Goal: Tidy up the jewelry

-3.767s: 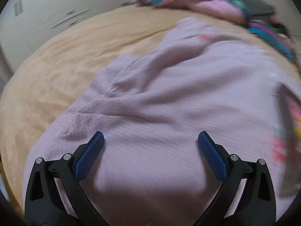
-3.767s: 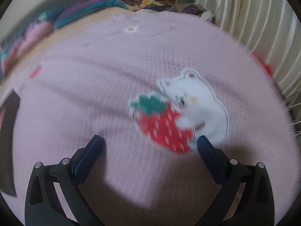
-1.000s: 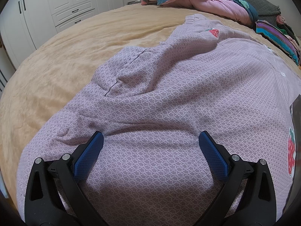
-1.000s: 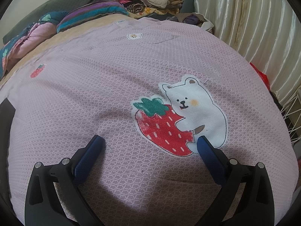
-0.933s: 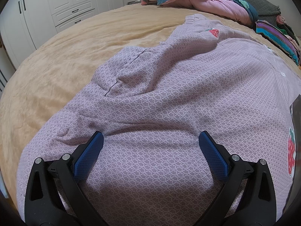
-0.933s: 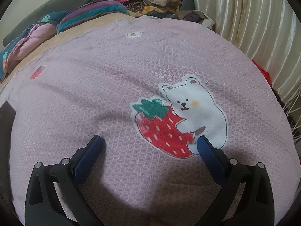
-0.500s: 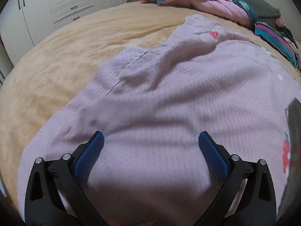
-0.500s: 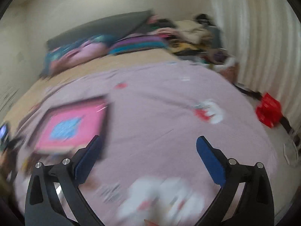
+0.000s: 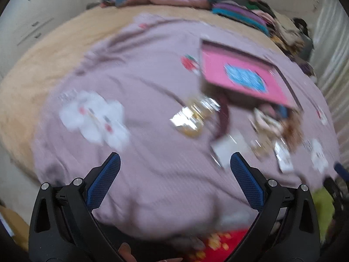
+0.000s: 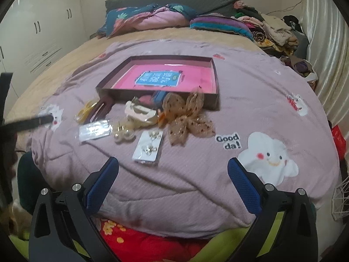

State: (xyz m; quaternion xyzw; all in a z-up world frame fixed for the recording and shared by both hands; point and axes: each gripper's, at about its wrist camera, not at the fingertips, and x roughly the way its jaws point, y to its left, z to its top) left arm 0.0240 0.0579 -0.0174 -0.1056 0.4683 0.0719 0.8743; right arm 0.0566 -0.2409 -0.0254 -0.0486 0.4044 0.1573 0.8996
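A shallow box with a pink floor (image 10: pixel 209 80) (image 9: pixel 213 80) lies on the lilac blanket (image 10: pixel 196 174). In front of it sits a heap of jewelry and hair pieces: a brown spotted bow (image 10: pixel 185 118), a white card of earrings (image 10: pixel 149 148), pearl earrings (image 10: pixel 124 135), a clear packet (image 10: pixel 94 130), a cream hair claw (image 10: pixel 139 111) and gold pieces (image 10: pixel 86 109) (image 9: pixel 194 113). My right gripper (image 10: pixel 173 171) is open above the blanket's near edge, short of the card. My left gripper (image 9: pixel 174 167) is open too, nothing in it; its view is blurred.
Pillows and folded bedding (image 10: pixel 152 15) lie at the bed's head, a clothes pile (image 10: pixel 274 32) at the back right. White cupboards (image 10: pixel 43 32) stand left, a pale curtain (image 10: pixel 327 43) right. Red and green fabric (image 10: pixel 135 240) shows below the blanket's edge.
Both grippers have pulled back and up from close over the blanket; the box and the jewelry heap have come into view. Both stayed open.
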